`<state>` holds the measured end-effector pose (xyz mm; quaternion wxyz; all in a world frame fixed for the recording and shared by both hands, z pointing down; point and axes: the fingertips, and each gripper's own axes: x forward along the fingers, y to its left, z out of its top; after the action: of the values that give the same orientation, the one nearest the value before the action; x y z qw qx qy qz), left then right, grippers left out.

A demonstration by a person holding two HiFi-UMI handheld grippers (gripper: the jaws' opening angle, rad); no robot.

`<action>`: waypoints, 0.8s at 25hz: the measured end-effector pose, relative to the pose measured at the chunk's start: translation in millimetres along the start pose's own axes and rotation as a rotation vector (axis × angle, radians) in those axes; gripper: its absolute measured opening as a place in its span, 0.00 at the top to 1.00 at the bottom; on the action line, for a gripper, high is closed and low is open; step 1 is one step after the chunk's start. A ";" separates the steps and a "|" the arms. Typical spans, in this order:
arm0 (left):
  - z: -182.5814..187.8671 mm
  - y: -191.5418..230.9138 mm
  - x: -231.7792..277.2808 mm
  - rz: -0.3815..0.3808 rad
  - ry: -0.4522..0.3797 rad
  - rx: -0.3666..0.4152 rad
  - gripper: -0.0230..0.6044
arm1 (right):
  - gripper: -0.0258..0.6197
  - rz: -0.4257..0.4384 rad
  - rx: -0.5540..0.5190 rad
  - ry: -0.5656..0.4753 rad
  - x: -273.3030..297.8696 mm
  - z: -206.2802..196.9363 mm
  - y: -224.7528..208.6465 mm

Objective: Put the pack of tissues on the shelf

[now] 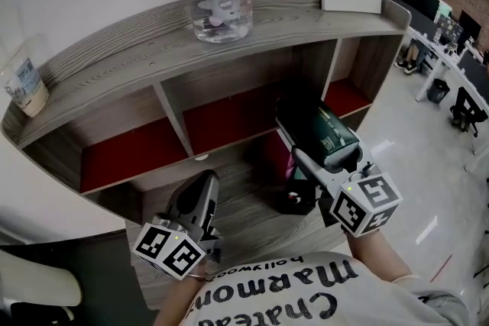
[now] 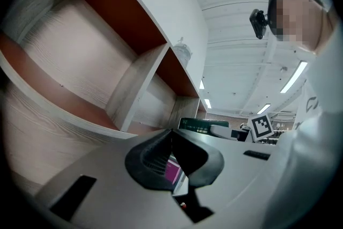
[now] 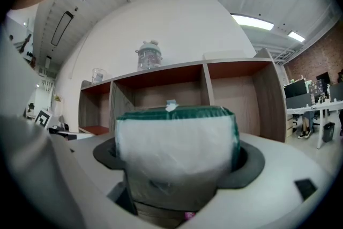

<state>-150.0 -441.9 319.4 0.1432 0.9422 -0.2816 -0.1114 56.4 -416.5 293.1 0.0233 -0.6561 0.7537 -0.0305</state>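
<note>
The picture's top edge cuts off the lid of the jar [image 1: 218, 0]. The right gripper [image 3: 179, 161] hides the bottom of the pack of tissues [image 3: 177, 128]. A pink bit [image 2: 172, 171] behind the left gripper [image 2: 171, 139] is too small to tell.

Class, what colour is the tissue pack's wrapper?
Tissue pack: dark green, white end; best in right gripper view.

The right gripper [image 1: 309, 145] is held out in front of the shelf [image 1: 137, 65], before its right-hand compartments, jaws clamped on the pack of tissues [image 1: 330, 132], with the forearm stretched behind it. The left gripper [image 1: 203, 183] sits lower and farther back from the shelf, jaws together with nothing between them.
</note>
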 end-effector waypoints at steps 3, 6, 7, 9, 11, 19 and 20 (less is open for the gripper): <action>1.2 3.3 -2.3 0.005 -0.003 -0.001 0.94 | 0.23 -0.005 0.000 0.010 5.0 -1.6 -0.2; 0.5 7.5 -4.2 0.013 -0.001 -0.005 0.93 | 0.23 -0.007 -0.010 0.015 10.1 -3.4 0.0; 0.3 9.1 -5.1 0.016 -0.001 -0.007 0.94 | 0.23 -0.007 -0.012 0.015 12.0 -3.6 0.0; 0.4 12.2 -6.9 0.023 -0.003 -0.011 0.93 | 0.23 -0.006 -0.014 0.013 16.1 -4.0 -0.1; 0.6 15.1 -8.9 0.029 -0.006 -0.013 0.93 | 0.23 -0.008 -0.017 0.012 20.1 -4.9 -0.5; -0.8 25.0 -14.2 0.054 -0.011 -0.030 0.93 | 0.23 -0.013 -0.025 0.019 35.7 -10.0 -4.8; -1.1 26.0 -14.2 0.055 -0.012 -0.032 0.94 | 0.23 -0.014 -0.021 0.019 37.7 -10.5 -5.9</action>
<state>-174.3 -454.4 330.9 0.1595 0.9310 -0.3065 -0.1175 56.2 -454.5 304.2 0.0090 -0.6611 0.7497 -0.0292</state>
